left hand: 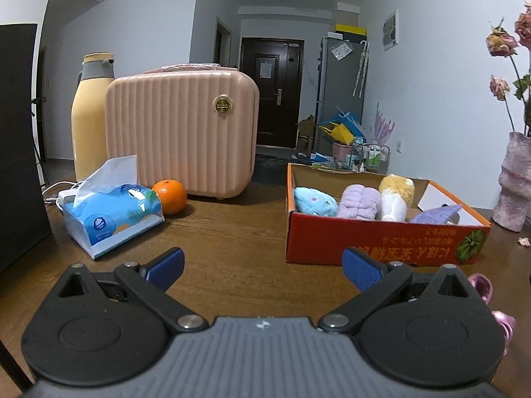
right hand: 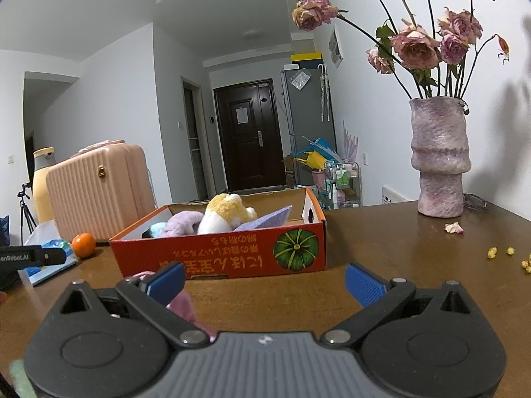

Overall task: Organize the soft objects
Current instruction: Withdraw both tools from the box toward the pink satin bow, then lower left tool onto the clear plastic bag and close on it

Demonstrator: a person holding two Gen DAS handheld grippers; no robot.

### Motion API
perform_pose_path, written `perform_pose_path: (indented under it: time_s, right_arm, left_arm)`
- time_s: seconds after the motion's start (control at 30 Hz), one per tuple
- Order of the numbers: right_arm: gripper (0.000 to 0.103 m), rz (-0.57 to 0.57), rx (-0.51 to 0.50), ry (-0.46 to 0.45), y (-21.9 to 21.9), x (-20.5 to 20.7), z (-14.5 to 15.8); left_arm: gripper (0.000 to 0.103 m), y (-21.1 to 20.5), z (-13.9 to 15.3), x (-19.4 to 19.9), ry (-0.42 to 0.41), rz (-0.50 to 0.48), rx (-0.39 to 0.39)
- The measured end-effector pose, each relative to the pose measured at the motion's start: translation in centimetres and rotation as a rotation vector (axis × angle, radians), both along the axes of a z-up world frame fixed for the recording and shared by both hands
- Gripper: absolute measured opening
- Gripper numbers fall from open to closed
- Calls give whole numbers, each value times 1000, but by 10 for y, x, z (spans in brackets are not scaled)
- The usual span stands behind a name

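An open red cardboard box (left hand: 375, 243) stands on the brown table; it also shows in the right wrist view (right hand: 232, 252). It holds a light blue plush (left hand: 313, 201), a lilac towel roll (left hand: 360, 203), a yellow-and-white plush (left hand: 396, 195) and a purple cloth (left hand: 434, 215). A pink soft item (right hand: 184, 305) lies on the table under my right gripper's left finger; part of it shows at the left wrist view's right edge (left hand: 483, 287). My left gripper (left hand: 264, 267) is open and empty, in front of the box. My right gripper (right hand: 265, 282) is open and empty.
A pink ribbed case (left hand: 182, 132), a yellow bottle (left hand: 89, 116), a tissue pack (left hand: 113, 214) and an orange (left hand: 170, 196) stand at left. A black object (left hand: 20, 146) fills the far left. A vase of dried roses (right hand: 439, 156) stands at right, petals (right hand: 454, 228) nearby.
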State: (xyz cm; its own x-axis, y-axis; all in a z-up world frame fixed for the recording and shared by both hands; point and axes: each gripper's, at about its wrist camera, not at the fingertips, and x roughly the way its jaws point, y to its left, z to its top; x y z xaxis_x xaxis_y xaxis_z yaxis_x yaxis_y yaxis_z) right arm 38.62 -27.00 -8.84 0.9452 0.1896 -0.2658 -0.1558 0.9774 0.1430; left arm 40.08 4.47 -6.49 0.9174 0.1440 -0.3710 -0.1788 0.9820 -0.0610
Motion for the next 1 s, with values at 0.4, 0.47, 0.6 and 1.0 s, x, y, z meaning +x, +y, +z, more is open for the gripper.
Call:
perform_pose_path:
  time_s: [0.4,0.47,0.6,1.0]
  right_arm:
    - [103,-9,-19,17,0,-47,-2]
    - [103,-17,-23,21,-1,-54,-2]
    - [103,-39,-35,36,-5,-67,-4]
    - [103,-68,-40,55,-21,-88,-6]
  left_arm:
    - [103,-9,0,-47,9,-62,10]
    - [103,-12,0,-55,12,-73,10]
    - [103,-17,-2,-69,27,-100,6]
    - [103,-40,-14,-98,91,-189,44]
